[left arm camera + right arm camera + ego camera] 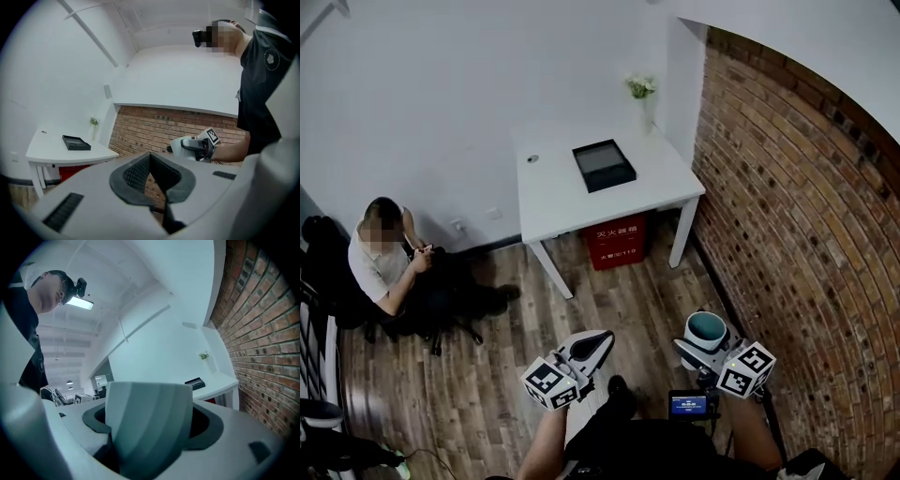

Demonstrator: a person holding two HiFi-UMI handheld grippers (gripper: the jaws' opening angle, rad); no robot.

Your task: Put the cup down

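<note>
In the head view a teal cup [706,329] with a pale outside is held upright between the jaws of my right gripper [701,343], low over the wood floor near the brick wall. The right gripper view shows the cup [149,423] filling the space between the jaws, which are shut on it. My left gripper [594,348] hangs to the left of it, shut and holding nothing. In the left gripper view its dark pads [140,172] meet in a V, and the right gripper [196,147] shows beyond them. The white table [551,199] stands farther ahead.
On the table lie a black tray [603,165] and a small vase of flowers [642,93]. A red box [616,241] sits under it. A person [387,265] sits on the floor at the left. The brick wall [797,216] runs along the right.
</note>
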